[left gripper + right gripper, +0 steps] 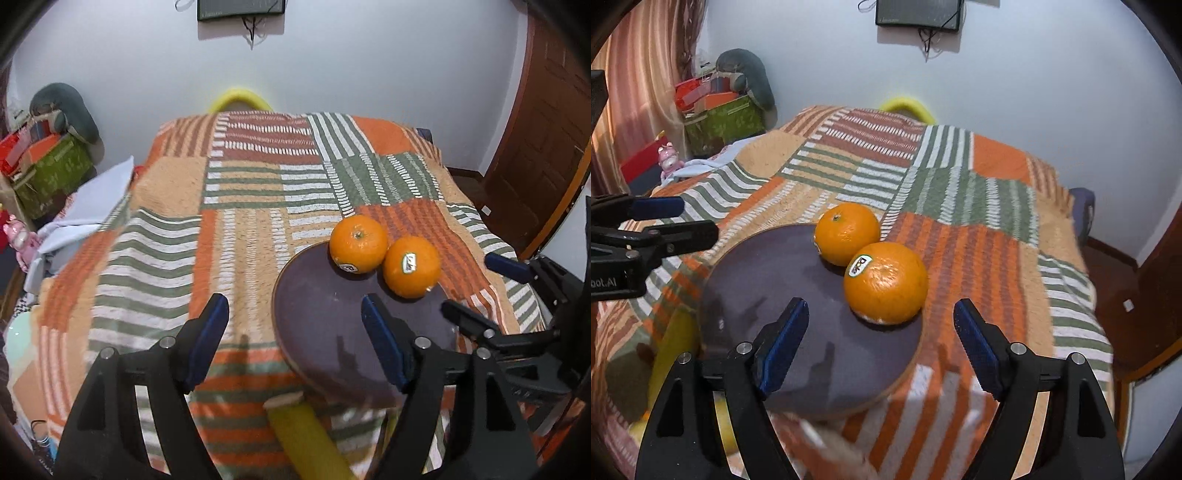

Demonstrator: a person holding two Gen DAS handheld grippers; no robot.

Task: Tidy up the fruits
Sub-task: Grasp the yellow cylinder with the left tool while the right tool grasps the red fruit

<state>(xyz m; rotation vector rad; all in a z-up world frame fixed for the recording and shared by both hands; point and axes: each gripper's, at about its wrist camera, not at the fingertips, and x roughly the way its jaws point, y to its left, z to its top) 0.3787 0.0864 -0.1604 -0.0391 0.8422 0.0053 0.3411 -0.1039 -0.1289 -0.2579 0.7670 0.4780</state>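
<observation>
Two oranges sit touching on the far part of a round dark plate on a striped patchwork cloth. The far orange shows its stem; the near orange has a Dole sticker. My left gripper is open and empty, above the plate's left edge and the cloth. My right gripper is open and empty, just short of the near orange; it also shows in the left wrist view. A banana lies blurred below the left gripper, by the plate's near rim.
The striped cloth covers the table. Yellow fruit lies blurred left of the plate. Boxes and a grey cushion are at far left, a wooden door at right, a yellow hoop behind the table.
</observation>
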